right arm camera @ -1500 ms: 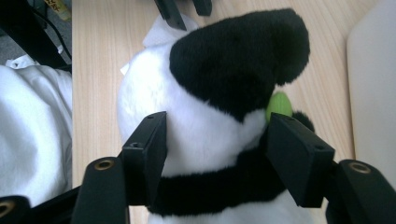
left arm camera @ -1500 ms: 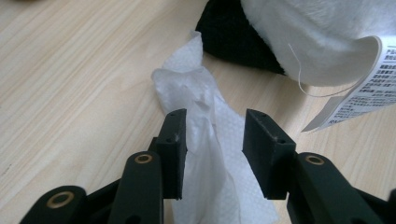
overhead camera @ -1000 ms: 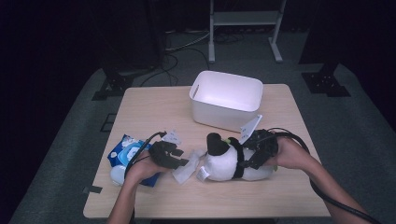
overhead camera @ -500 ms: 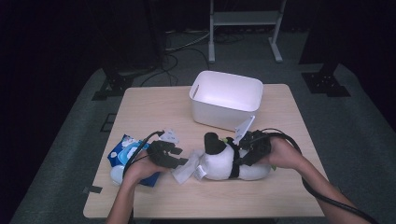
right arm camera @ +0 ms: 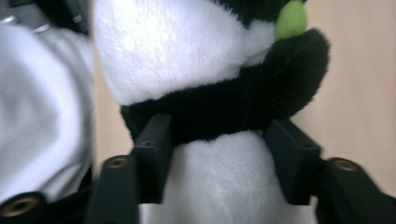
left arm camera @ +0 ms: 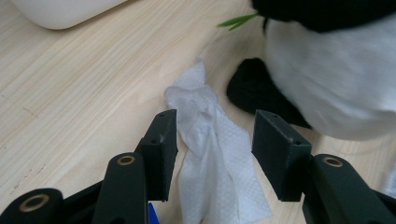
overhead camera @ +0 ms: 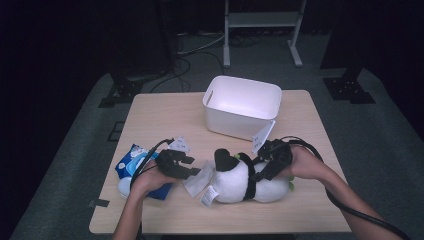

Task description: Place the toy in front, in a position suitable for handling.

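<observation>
Right hand-held gripper [right arm camera: 217, 158] has just been opening again after a squeeze — its jaws now straddle the panda [overhead camera: 250, 180] at the black band, pads at the fur; whether they press I cannot tell. The panda lies on its side at the near right of the counter [overhead camera: 165, 112], about where it lay a second ago. Left hand-held gripper [left arm camera: 212, 149] is half open over the wipe [left arm camera: 212, 158], which lies between the jaws untouched — near left, just beside the panda. Likely the grip is being reset, so lifting toward the bin [overhead camera: 242, 107] hasn't begun.
</observation>
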Motion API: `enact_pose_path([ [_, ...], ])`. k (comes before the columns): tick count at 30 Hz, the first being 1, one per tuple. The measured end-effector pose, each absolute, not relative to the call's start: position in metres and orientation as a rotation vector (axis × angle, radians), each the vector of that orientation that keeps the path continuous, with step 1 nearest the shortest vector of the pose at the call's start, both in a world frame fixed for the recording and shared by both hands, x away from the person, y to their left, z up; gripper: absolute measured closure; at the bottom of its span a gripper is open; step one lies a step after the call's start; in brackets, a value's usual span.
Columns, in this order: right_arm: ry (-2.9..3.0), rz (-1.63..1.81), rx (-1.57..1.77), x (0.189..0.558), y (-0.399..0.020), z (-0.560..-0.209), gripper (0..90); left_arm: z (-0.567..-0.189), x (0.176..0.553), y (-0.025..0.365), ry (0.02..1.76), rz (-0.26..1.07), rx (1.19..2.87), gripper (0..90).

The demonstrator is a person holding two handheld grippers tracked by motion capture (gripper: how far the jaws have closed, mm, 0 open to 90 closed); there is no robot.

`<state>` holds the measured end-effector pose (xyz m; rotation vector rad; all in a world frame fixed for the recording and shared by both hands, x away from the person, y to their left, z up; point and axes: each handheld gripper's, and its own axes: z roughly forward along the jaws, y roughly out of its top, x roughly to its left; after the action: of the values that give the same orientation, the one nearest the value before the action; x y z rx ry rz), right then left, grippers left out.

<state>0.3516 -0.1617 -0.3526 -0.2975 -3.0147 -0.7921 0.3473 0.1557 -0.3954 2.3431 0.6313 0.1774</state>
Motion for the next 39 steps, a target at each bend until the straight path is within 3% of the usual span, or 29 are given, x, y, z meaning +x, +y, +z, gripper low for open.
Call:
enact_pose_path([
  [1,-3.015,-0.792,-0.298,0.352,-0.162,-0.353,38.7,-0.395,0.347,0.156,0.631,0.177,2.343,49.2],
  [2,-3.095,-0.833,-0.343,0.355,-0.162,-0.350,33.1,-0.396,0.348,0.156,0.631,0.177,2.343,49.1],
  [6,-3.251,-0.842,-0.406,0.359,-0.164,-0.343,33.3,-0.397,0.348,0.154,0.637,0.168,2.342,48.3],
  [12,-3.277,-0.840,-0.433,0.357,-0.169,-0.341,54.1,-0.397,0.348,0.154,0.643,0.173,2.344,47.2],
  [24,-3.332,-0.824,-0.529,0.361,-0.170,-0.345,68.2,-0.394,0.347,0.154,0.646,0.184,2.336,45.5],
  [27,-3.275,-0.862,-0.536,0.363,-0.173,-0.343,64.4,-0.394,0.348,0.155,0.644,0.186,2.337,45.3],
  [35,-3.251,-0.803,-0.609,0.373,-0.170,-0.355,37.8,-0.393,0.347,0.156,0.647,0.191,2.335,44.7],
  [39,-3.262,-0.790,-0.620,0.381,-0.165,-0.358,32.2,-0.393,0.348,0.157,0.652,0.193,2.331,44.3],
])
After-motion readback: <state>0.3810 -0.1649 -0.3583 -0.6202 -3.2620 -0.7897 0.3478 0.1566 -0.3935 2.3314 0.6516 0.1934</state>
